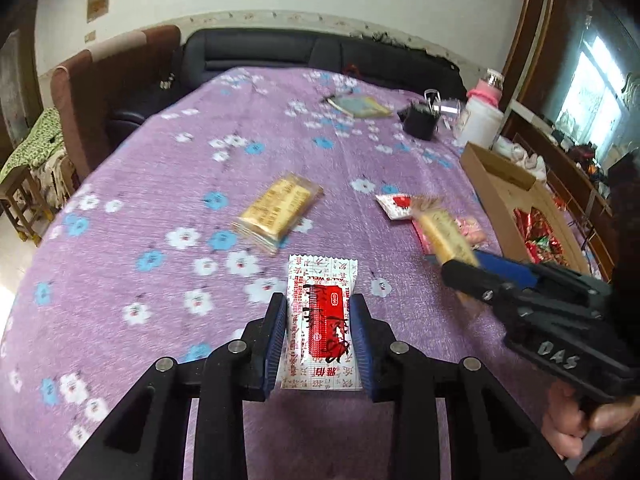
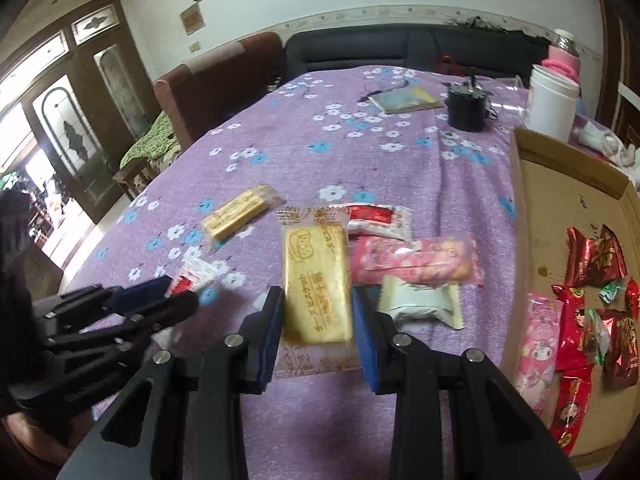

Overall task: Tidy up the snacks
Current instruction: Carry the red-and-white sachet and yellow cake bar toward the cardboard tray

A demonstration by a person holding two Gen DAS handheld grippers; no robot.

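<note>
My left gripper [image 1: 320, 320] is shut on a red-and-white snack packet [image 1: 322, 320] just above the purple cloth. My right gripper [image 2: 316, 314] is shut on a yellow biscuit packet [image 2: 316, 284] and holds it above the table; it also shows in the left wrist view [image 1: 448, 236]. A second yellow biscuit pack [image 1: 278, 212] lies mid-table. A red-white packet [image 2: 378, 220], a pink packet [image 2: 416, 260] and a white packet [image 2: 420, 304] lie near the cardboard box [image 2: 560, 200], which holds several red and pink snacks [image 2: 592, 320].
A purple flowered cloth [image 1: 160, 200] covers the table. At the far end stand a black pot [image 2: 466, 108], a white jar [image 2: 552, 100], a booklet [image 2: 406, 100] and a pink-lidded bottle [image 1: 490, 88]. A dark sofa [image 2: 400, 48] and brown chair [image 2: 224, 80] lie beyond.
</note>
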